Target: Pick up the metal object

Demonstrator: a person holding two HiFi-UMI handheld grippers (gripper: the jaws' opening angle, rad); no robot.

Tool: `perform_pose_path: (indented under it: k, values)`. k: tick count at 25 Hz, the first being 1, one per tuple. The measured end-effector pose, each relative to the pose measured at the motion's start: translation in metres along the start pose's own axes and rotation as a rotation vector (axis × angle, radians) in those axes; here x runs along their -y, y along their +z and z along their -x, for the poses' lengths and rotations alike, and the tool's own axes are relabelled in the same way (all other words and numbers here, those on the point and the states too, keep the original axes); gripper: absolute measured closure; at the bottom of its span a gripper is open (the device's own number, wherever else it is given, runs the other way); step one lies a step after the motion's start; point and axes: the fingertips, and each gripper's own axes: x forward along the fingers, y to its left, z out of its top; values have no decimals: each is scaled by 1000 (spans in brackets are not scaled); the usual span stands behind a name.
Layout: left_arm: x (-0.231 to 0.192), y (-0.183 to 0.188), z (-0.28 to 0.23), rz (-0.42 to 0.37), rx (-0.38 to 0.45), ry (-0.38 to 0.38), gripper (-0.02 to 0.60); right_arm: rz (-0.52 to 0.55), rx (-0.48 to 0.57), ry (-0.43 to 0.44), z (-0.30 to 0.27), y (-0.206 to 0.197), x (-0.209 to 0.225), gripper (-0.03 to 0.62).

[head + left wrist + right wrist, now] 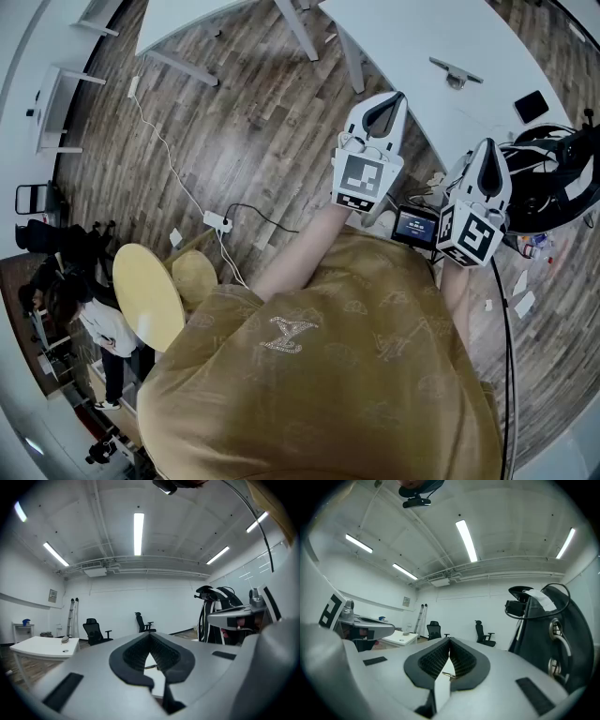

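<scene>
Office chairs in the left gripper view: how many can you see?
2. One black office chair stands just right of the white table. The other stands by the back wall, near centre. Others may be hidden.

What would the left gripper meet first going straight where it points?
Nothing near: the left gripper points level over the white table toward a black office chair; depth unclear.

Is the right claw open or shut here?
Shut: in the right gripper view the right claw has its tips pressed together, with nothing clamped between them.
</scene>
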Motion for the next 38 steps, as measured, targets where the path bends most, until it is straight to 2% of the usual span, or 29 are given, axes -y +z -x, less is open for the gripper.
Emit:
perform_pose_path:
  k: [13, 31, 38]
  values:
    - [0, -4, -43, 20, 6, -71, 584, -8, -8, -50, -23, -7, 16, 585]
    - [-31, -2, -96, 62, 13, -228, 584, 58, -64, -228, -62, 0, 29, 585]
    - [-38, -6, -108, 73, 13, -243, 584, 61, -76, -240, -73, -3, 25, 585]
